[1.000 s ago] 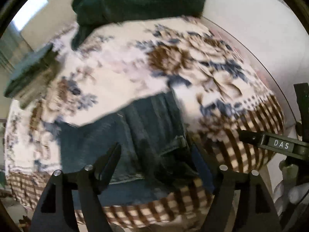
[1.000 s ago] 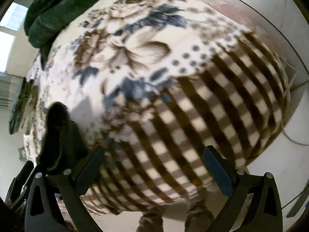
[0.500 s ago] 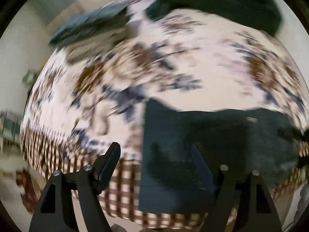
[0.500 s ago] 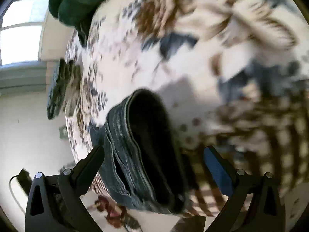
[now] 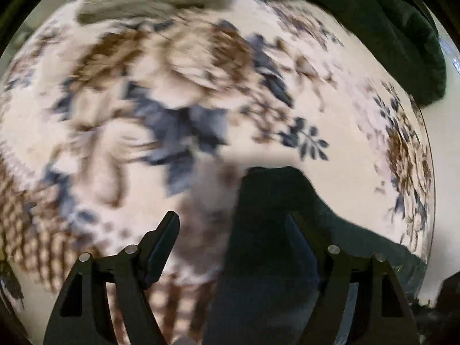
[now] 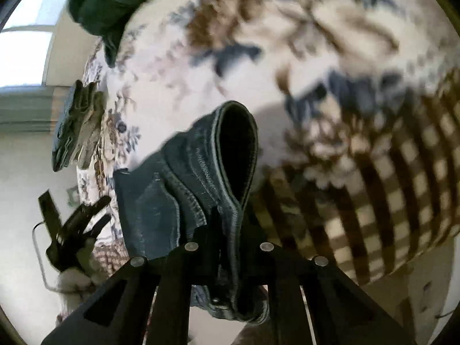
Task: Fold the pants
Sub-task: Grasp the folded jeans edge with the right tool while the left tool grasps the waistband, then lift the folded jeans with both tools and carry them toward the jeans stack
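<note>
A: The right gripper point(image 6: 230, 230) is seen clamped tight on the jeans point(image 6: 198, 178), fingers drawn together with denim pinched between them. The fabric is lifted off the blanket point(image 6: 330, 66), and an open loop of waistband or hem is held up in front of the camera.

B: And the left gripper point(image 5: 233, 235)? Its fingers are spread wide, nothing gripped. The jeans point(image 5: 276, 230) are seen under and past its right finger, dark against the blanket point(image 5: 345, 143), though much is blurred.

A: The left gripper point(image 6: 74, 230) is also caught at the lower left of the right view, just off the blanket's edge.

B: No containers are shown. A dark green garment point(image 5: 388, 28) is heaped at the far end, and a folded stack point(image 6: 74, 126) is laid near the edge.

A: Whether the jeans touch the left finger cannot be told.
</note>
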The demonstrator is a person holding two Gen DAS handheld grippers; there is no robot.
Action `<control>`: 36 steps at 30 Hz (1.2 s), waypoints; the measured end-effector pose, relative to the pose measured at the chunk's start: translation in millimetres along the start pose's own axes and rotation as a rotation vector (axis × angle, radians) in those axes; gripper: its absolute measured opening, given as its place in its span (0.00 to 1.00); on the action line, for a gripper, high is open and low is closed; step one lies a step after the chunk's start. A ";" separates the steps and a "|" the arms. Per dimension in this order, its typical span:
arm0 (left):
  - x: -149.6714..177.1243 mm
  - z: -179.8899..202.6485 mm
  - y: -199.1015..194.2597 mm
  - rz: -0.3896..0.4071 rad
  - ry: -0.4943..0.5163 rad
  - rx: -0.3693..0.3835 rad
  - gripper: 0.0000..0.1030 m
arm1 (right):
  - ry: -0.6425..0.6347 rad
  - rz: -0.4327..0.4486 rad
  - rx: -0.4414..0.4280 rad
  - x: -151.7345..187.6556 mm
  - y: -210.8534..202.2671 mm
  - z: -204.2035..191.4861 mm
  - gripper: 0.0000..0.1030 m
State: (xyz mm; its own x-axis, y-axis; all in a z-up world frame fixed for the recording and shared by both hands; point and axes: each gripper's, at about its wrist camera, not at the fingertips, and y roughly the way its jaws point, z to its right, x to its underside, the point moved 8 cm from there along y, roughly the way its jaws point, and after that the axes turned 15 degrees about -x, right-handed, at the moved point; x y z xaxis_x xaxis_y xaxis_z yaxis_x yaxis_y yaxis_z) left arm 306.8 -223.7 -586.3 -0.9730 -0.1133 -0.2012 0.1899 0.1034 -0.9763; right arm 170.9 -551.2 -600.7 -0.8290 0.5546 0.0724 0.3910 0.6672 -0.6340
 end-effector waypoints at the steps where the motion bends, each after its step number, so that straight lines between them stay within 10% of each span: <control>1: -3.7 6.8 13.0 -0.029 0.006 0.010 0.72 | 0.017 -0.005 -0.017 -1.6 4.7 6.7 0.12; 6: -11.6 19.8 45.0 -0.075 -0.022 0.140 0.45 | 0.043 0.000 -0.020 -12.6 9.6 25.0 0.13; 12: -10.4 14.2 45.4 -0.087 0.006 0.166 0.49 | -0.044 -0.027 0.112 -21.1 24.7 34.3 0.26; 17: 0.5 -1.0 3.8 -0.043 0.005 0.167 0.49 | 0.064 -0.003 -0.002 -11.9 -8.8 24.0 0.56; 20: 22.1 -7.0 -10.0 -0.028 0.035 0.153 0.51 | 0.143 -0.022 -0.044 6.9 -11.1 29.3 0.55; 22: 37.9 -11.5 -9.6 -0.033 0.042 0.129 0.52 | 0.201 -0.023 -0.094 17.8 -6.6 34.1 0.25; 25: 57.1 -16.8 -1.5 -0.063 0.029 0.113 0.59 | 0.157 0.044 -0.041 24.3 -12.4 20.0 0.17; 29: 69.6 -21.8 2.1 -0.092 -0.006 0.147 0.72 | 0.058 0.091 -0.030 31.3 -36.8 -16.6 0.17; 34: 74.3 -21.0 0.8 -0.090 0.022 0.145 0.74 | 0.119 -0.025 0.126 39.9 -5.8 37.1 0.33; 36: 75.5 -21.1 -0.3 -0.092 0.028 0.148 0.74 | 0.238 0.021 0.015 42.9 -12.0 42.3 0.40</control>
State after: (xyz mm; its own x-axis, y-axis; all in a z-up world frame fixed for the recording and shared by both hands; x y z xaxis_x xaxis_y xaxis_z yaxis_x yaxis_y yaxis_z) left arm 230.5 -211.4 -599.5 -0.9900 -0.0882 -0.1100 0.1149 -0.0530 -0.9920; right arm 113.7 -556.5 -622.6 -0.7021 0.6712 0.2377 0.3998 0.6478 -0.6485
